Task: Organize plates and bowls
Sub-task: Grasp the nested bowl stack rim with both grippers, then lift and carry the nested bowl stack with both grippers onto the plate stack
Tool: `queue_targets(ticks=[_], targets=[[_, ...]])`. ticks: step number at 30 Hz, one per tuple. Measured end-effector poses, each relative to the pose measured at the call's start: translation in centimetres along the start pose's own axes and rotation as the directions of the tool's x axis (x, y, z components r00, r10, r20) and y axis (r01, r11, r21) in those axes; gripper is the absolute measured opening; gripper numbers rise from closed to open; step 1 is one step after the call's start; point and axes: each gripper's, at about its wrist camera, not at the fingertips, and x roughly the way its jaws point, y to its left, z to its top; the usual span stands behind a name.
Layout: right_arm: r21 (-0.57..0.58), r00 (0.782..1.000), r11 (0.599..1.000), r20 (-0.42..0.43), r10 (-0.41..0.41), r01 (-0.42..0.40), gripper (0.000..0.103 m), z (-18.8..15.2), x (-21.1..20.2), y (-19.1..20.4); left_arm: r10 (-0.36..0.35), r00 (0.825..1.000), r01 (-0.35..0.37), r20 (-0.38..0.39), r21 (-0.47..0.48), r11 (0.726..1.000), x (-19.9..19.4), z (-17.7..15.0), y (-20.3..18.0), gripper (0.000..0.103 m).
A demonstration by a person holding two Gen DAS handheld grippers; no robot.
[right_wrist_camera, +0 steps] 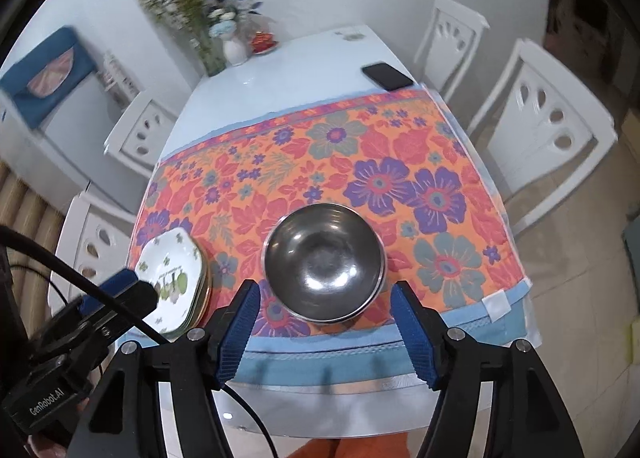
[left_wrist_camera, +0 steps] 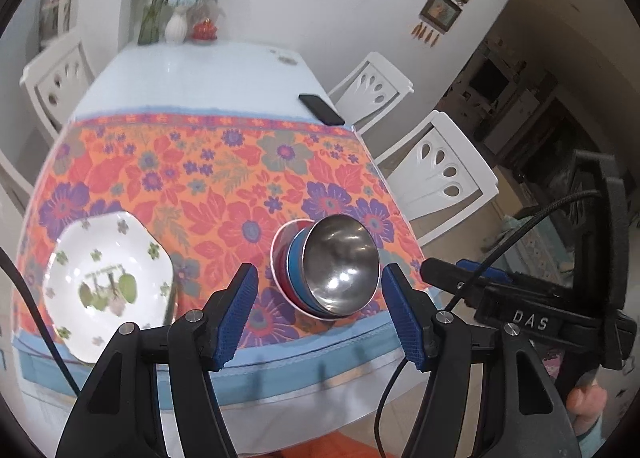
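A steel bowl point(left_wrist_camera: 340, 264) point(right_wrist_camera: 324, 262) sits on top of a stack of bowls, blue point(left_wrist_camera: 295, 266) and red below it, near the table's front edge. A stack of white plates point(left_wrist_camera: 106, 282) point(right_wrist_camera: 174, 278) with a green fruit print lies to its left. My left gripper point(left_wrist_camera: 318, 318) is open and empty, held in front of the bowl stack, off the table edge. My right gripper point(right_wrist_camera: 326, 328) is open and empty, also just in front of the bowl stack. The right gripper's body point(left_wrist_camera: 520, 298) shows at the right of the left wrist view.
The table carries an orange floral cloth point(right_wrist_camera: 340, 161) with a pale blue top beyond. A black phone point(left_wrist_camera: 321, 109) point(right_wrist_camera: 386, 75) lies at the right edge. Vases with flowers point(left_wrist_camera: 176, 23) stand at the far end. White chairs point(left_wrist_camera: 440, 173) stand around the table.
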Motion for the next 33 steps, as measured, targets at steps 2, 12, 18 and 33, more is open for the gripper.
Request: queue_targets(ticks=[2,12,18,33], targets=[[0.048,0.999,0.999,-0.032,0.008,-0.007,0.065,0.4,1.3,-1.5,-0.003,0.999,0.002,-0.036,-0.034,0.999,1.4,0.2,0.6,0.062],[0.076,0.990,0.997,-0.137,0.037,-0.027,0.065,1.7,6.5,-4.6,-0.045,0.985,0.003,-0.168,-0.244,0.970,9.5,0.7,3.6,0.062],[0.076,0.975,0.995,-0.207,0.077,-0.062,0.065,2.1,10.8,-5.9,-0.014,0.975,-0.041,-0.222,-0.244,0.969,13.4,0.7,3.5,0.062],[0.109,0.944,0.986,-0.291,0.153,-0.127,0.065,4.1,16.6,-7.8,-0.037,0.956,-0.068,-0.291,-0.345,0.936,18.9,0.5,5.7,0.036]])
